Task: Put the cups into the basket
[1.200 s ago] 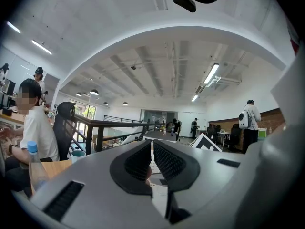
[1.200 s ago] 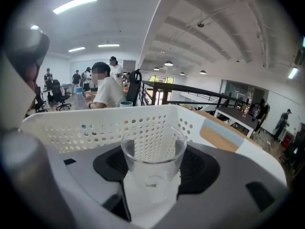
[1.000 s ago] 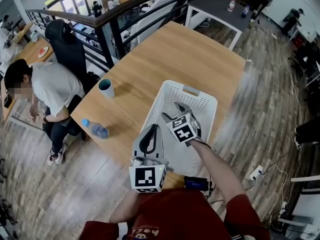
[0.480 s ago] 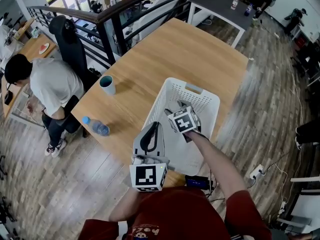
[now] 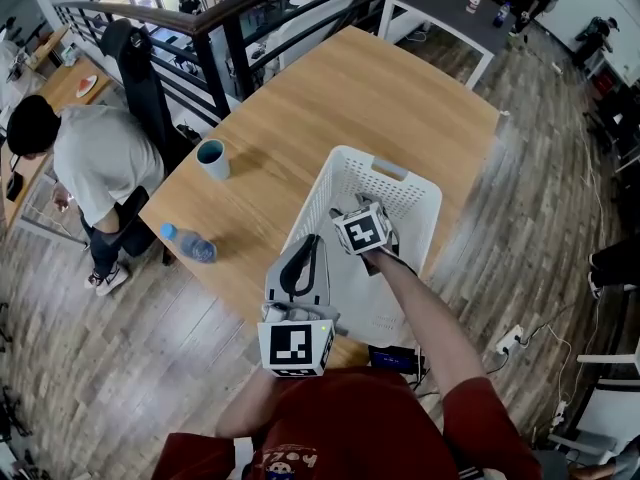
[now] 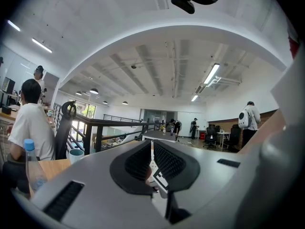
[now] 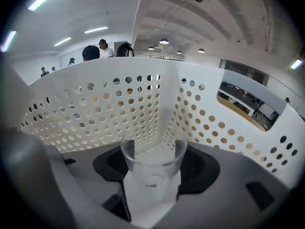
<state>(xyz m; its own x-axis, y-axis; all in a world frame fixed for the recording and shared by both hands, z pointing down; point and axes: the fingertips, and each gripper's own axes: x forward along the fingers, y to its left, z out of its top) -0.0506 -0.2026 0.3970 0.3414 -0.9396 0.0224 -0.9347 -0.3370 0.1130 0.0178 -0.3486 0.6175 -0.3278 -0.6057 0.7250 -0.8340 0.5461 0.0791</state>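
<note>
Jaws on right gripper (image 7: 153, 171): clamped on clear cup (image 7: 152, 147), which sits upright; grip unchanged. Over the last second this gripper has dipped deeper inside the basket (image 5: 400, 175), and the cup now sits low, facing a corner of the basket wall. Judgement: set-down is close, release comes next. Left gripper (image 6: 152, 159): jaws closed on nothing, parked at the basket's near-left edge, unmoved. Teal cup (image 5: 212, 158) waits on the surface (image 5: 350, 98), well left of the basket.
</note>
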